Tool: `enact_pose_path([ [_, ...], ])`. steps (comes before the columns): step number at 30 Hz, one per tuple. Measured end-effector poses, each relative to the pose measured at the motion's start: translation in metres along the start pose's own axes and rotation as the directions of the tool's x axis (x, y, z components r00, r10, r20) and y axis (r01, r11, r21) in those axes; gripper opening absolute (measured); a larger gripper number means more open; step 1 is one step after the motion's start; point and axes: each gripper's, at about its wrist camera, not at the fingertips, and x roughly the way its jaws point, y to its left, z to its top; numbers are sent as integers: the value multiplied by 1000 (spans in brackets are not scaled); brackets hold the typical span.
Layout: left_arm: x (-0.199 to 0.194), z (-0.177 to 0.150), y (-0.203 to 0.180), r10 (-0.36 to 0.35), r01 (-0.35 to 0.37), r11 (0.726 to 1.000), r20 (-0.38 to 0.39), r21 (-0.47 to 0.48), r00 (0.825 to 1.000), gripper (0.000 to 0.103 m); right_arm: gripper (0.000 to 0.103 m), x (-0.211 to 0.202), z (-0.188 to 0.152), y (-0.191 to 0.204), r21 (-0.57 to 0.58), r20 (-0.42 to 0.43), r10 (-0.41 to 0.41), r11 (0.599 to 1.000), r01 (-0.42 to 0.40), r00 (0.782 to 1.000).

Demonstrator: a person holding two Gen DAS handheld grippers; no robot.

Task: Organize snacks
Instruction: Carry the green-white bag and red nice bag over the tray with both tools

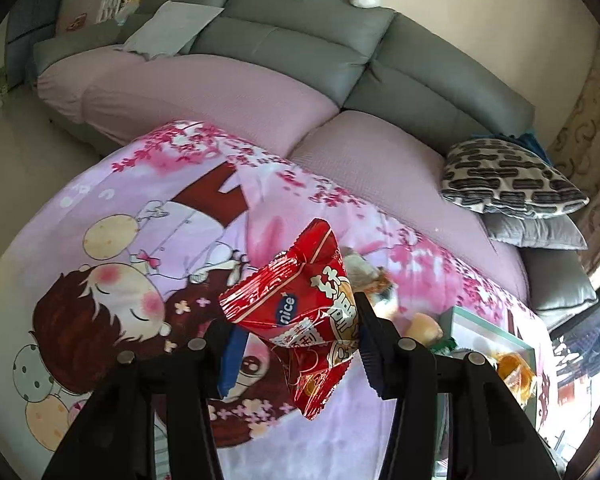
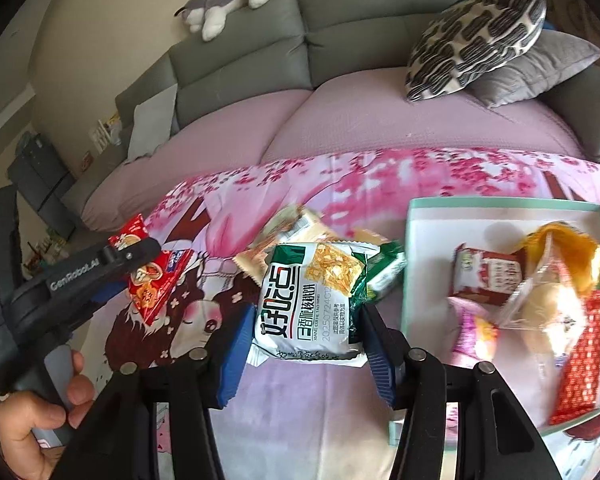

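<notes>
The left tool [image 1: 292, 344] is closed on a red snack bag [image 1: 300, 312] and holds it up in the air, in the lower middle of the left view. In the right view this same tool shows at the left edge, with the red bag pinched in its tip.

The right tool [image 2: 304, 332] has its two blue fingers [image 2: 236, 356] on each side of a white and green snack pack [image 2: 312, 308]. They look like they squeeze it, but I cannot tell if the pack is lifted or resting on the pile.

Just behind that pack lies a small pile of loose snacks [image 2: 300, 228] on the counter, which has a pink cartoon cloth [image 2: 340, 184] over it. At the right of the frame sits a pale green box [image 2: 412, 240]. Some snacks are already in it, like a dark red pack [image 2: 488, 276] and an orange bag [image 2: 560, 248].

So the job looks partly done. The two held snacks and the pile are not yet in the box.
</notes>
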Motion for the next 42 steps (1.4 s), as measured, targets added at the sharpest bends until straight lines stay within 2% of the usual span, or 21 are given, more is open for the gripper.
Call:
enact_pose_path([
  [19, 4, -28, -61, -72, 80, 986, -59, 148, 996, 52, 56, -28, 9, -63, 120, 44, -76, 990, 70, 996],
  [32, 6, -49, -102, -131, 154, 960, -113, 234, 985, 52, 56, -45, 13, -103, 213, 74, -144, 969, 125, 987],
  [42, 4, -68, -134, -168, 209, 927, -154, 311, 974, 52, 56, -67, 13, -143, 308, 103, -211, 936, 171, 972],
])
